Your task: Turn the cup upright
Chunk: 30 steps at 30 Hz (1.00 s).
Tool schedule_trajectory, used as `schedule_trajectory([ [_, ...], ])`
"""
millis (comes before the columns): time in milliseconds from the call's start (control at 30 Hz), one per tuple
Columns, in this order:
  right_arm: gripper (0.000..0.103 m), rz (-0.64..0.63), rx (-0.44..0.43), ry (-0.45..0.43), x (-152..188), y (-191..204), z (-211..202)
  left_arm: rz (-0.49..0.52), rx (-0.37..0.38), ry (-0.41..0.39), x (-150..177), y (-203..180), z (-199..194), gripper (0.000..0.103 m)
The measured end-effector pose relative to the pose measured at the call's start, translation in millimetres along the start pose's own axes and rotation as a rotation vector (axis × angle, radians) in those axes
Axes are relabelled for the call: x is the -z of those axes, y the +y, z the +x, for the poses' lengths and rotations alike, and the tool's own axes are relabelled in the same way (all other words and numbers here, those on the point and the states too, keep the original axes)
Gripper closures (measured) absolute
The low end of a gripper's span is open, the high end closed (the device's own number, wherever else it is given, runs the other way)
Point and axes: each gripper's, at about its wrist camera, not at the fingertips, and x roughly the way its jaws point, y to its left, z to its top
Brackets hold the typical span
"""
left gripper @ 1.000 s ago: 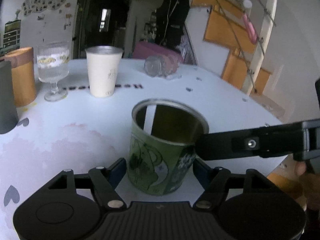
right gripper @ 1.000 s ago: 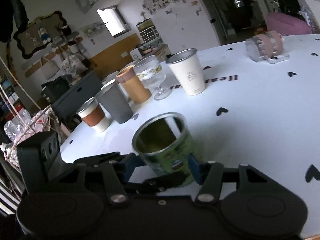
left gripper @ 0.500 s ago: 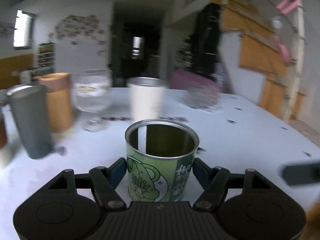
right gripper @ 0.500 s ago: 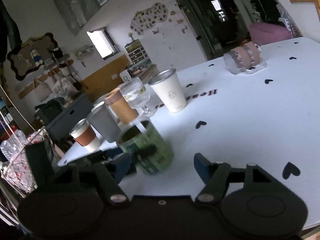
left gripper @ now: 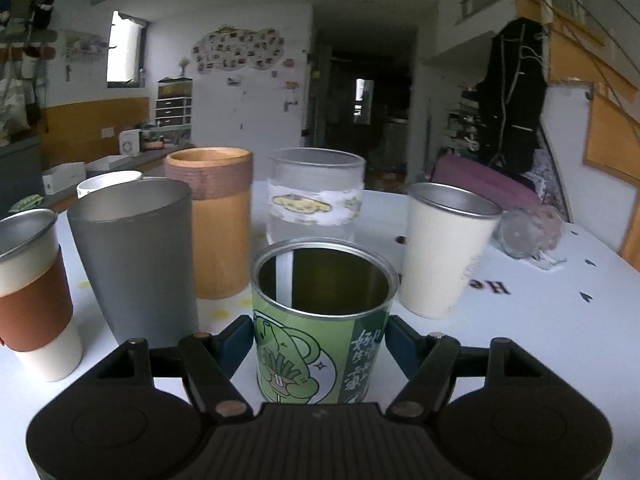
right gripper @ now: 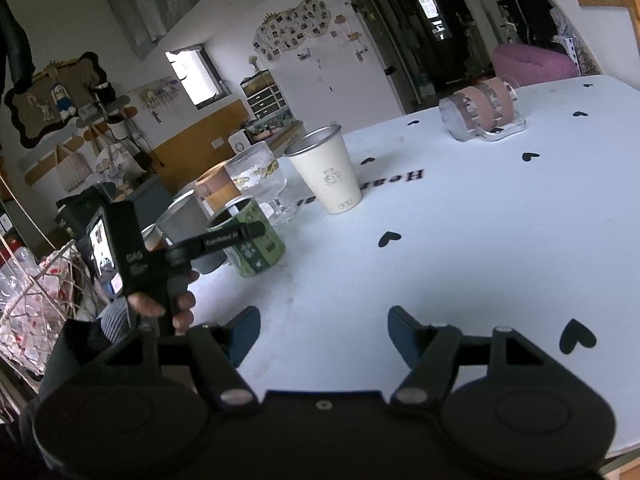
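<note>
One green cup, a printed metal tin with its open mouth up, stands between the blue pads of the left gripper, whose jaws pinch its lower wall on both sides. Whether its base touches the white bench cannot be told from the left wrist view; in the right wrist view it appears to sit on or just above the surface, at the near end of a row of cups.

It looks light, stiff and thin-walled, with a smooth, probably slippery printed skin, so a hold low on the body, across the widest part, seems the safest; squeezing near the rim could dent it.

Just behind it stand a grey tumbler, a tan cup, a stemmed glass and a cream cup. A cup with a brown sleeve is at the far left. Farther back a clear mug lies on its side, well apart.

The right gripper hovers over bare bench, jaws spread and holding nothing.
</note>
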Motion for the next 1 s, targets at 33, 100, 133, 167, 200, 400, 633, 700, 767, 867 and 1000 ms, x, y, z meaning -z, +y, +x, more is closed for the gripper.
schedule_trajectory([
  [33,0.032,-0.001,0.0,-0.001,0.1,0.0,-0.5,-0.006,-0.003,0.005,-0.4,0.9,-0.2,0.028],
  [100,0.032,-0.018,0.014,-0.01,0.9,1.7,0.4,-0.022,-0.016,0.02,-0.8,3.4,-1.1,0.014],
  [133,0.032,-0.027,0.021,-0.014,1.0,2.7,0.6,-0.037,-0.013,0.022,-0.6,4.2,-3.1,0.009],
  [167,0.032,-0.034,0.021,-0.019,0.6,3.6,0.5,-0.045,-0.007,0.023,-0.9,5.4,-6.5,0.008],
  [200,0.032,-0.043,0.018,-0.028,0.1,4.9,-0.1,-0.045,-0.005,0.022,-0.7,5.2,-10.9,0.008],
  [400,0.029,-0.114,0.048,-0.094,-5.3,16.1,-4.5,-0.004,-0.008,0.001,0.6,-0.5,-50.2,0.003],
  [633,0.023,-0.166,0.099,-0.144,-11.7,28.7,-9.2,0.014,-0.011,0.02,10.9,-5.9,-91.7,0.003],
  [700,0.021,-0.173,0.117,-0.151,-12.7,29.8,-9.8,0.011,-0.008,0.021,10.7,-7.8,-101.3,0.003],
  [767,0.018,-0.176,0.134,-0.159,-12.7,30.9,-11.2,0.005,0.003,0.036,10.1,-9.2,-108.3,0.002],
  [867,0.01,-0.178,0.161,-0.168,-11.4,31.4,-12.9,0.012,0.006,0.035,12.1,-12.8,-119.2,0.002],
  [1000,0.003,-0.189,0.207,-0.187,-11.4,31.9,-16.4,0.021,0.007,0.032,15.9,-16.5,-131.8,0.0],
])
